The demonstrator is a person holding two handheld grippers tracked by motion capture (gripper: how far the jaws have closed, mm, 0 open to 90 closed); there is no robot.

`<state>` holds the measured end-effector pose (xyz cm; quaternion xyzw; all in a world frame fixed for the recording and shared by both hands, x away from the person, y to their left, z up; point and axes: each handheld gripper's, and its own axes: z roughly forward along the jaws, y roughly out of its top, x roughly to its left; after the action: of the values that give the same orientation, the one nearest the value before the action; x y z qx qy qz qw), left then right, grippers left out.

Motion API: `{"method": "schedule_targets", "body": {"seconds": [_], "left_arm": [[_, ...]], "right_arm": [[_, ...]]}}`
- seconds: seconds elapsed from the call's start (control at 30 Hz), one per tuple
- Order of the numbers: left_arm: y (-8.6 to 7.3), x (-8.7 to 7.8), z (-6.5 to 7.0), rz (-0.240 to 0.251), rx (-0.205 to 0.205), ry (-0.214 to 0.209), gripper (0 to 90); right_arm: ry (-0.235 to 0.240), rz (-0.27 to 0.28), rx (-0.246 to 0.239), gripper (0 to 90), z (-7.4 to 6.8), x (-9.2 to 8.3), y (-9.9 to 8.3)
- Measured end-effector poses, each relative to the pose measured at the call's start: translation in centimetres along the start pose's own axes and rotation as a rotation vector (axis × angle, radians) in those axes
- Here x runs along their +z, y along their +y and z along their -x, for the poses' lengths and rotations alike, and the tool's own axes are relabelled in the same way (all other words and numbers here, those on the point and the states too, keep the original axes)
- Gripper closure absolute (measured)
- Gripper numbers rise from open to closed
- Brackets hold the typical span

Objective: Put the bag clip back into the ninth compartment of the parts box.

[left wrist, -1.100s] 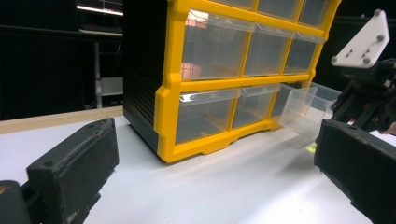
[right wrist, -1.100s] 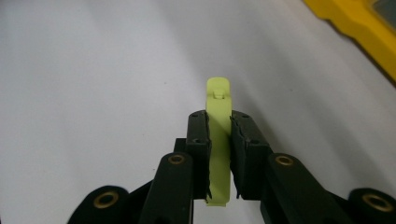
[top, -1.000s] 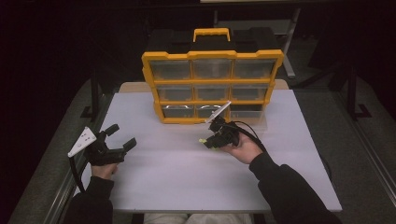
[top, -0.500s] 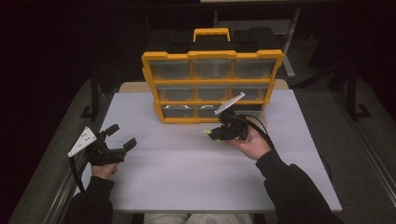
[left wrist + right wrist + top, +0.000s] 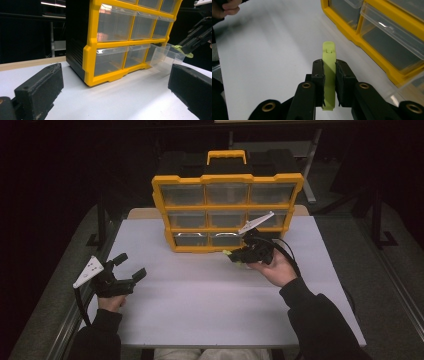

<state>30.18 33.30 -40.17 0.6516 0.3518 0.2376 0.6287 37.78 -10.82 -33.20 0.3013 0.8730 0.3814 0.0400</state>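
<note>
A yellow organizer (image 5: 227,212) with clear drawers stands at the back of the white table (image 5: 200,310). My right gripper (image 5: 232,255) hovers just in front of its bottom row, shut on a small light-green plastic piece (image 5: 329,75) that sticks out past the jaw tips. In the left gripper view the bottom right drawer (image 5: 165,56) is pulled out, and the green piece (image 5: 187,54) hangs just beside it. My left gripper (image 5: 132,265) rests near the table's left edge, open, with nothing between its fingers (image 5: 37,92).
The organizer (image 5: 112,45) has a black back and a yellow carry handle (image 5: 226,156) on top. Dark floor and metal frame legs surround the table. A bare white surface lies between the two hands.
My right gripper has risen and moved slightly right toward the organizer's bottom row, still carrying the green piece. The left gripper has stayed put.
</note>
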Motion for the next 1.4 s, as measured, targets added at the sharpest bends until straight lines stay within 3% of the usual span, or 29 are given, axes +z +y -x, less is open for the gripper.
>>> {"method": "schedule_targets", "body": {"seconds": [0.67,1.13,1.4], "left_arm": [[0.0,0.0,-0.1,-0.003,0.001,0.000,0.0],[-0.1,-0.1,-0.1,0.000,0.000,0.004,0.0],[0.0,-0.1,0.0,-0.001,0.003,0.005,0.0]], "right_arm": [[-0.053,0.101,0.074,77.2,2.4,-3.4,-0.8],[-0.099,0.134,0.144,77.2,4.6,-4.6,-1.8],[-0.124,0.123,0.161,77.3,5.2,-4.7,-2.5]]}}
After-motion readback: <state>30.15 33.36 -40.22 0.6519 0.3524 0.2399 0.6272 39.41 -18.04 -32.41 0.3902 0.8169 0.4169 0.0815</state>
